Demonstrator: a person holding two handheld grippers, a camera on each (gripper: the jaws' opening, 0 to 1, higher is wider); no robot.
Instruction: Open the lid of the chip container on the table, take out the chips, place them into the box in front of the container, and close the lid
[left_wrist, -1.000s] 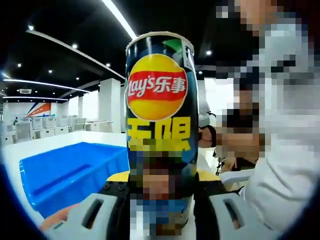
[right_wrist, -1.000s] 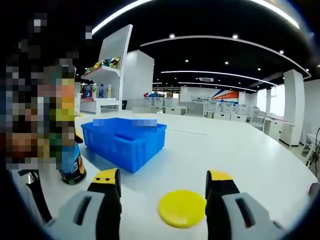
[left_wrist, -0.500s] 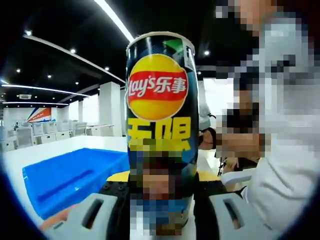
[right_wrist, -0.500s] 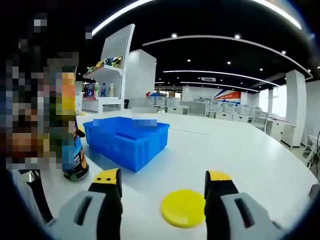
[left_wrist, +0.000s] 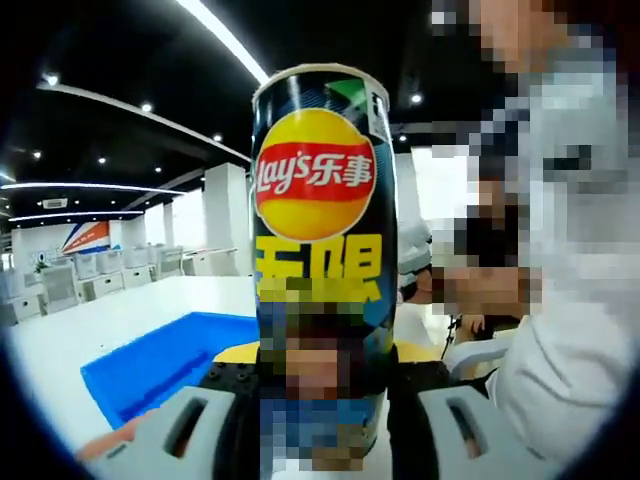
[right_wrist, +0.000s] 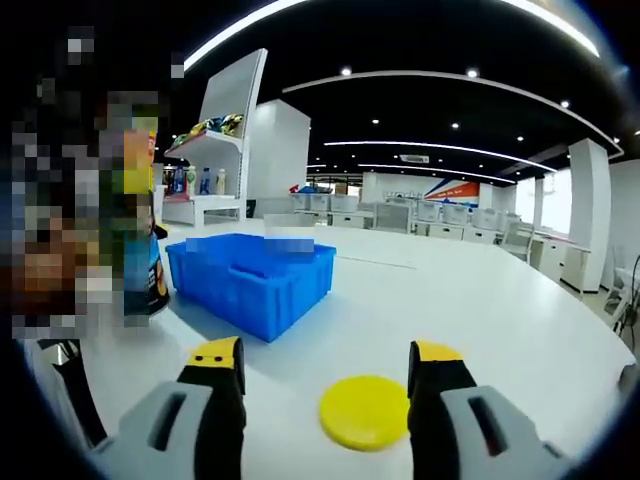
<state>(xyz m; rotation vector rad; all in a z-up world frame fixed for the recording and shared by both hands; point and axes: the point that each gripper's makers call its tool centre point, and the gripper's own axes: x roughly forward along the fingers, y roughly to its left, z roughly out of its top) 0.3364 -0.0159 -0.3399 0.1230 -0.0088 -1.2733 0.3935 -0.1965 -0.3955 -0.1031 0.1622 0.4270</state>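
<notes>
A tall dark Lay's chip container (left_wrist: 320, 200) stands upright between the jaws of my left gripper (left_wrist: 325, 375), which is shut on its lower part. The container's yellow lid is off. Its bottom end also shows at the left (right_wrist: 150, 285), raised off the white table (right_wrist: 480, 310). The blue box (left_wrist: 160, 365) lies low left behind the container and sits on the table left of centre (right_wrist: 250, 285). The round yellow lid (right_wrist: 365, 412) lies flat on the table between the jaws of my right gripper (right_wrist: 325, 365), which is open and holds nothing.
A person in a pale sleeve (left_wrist: 560, 350) stands close on the right of the container. A white shelf with bottles and toys (right_wrist: 205, 135) rises behind the box. Rows of desks (right_wrist: 440, 215) stand far back.
The chip container has risen in the left gripper; its bottom now shows higher beside the blue box. The right gripper and the yellow lid have hardly moved.
</notes>
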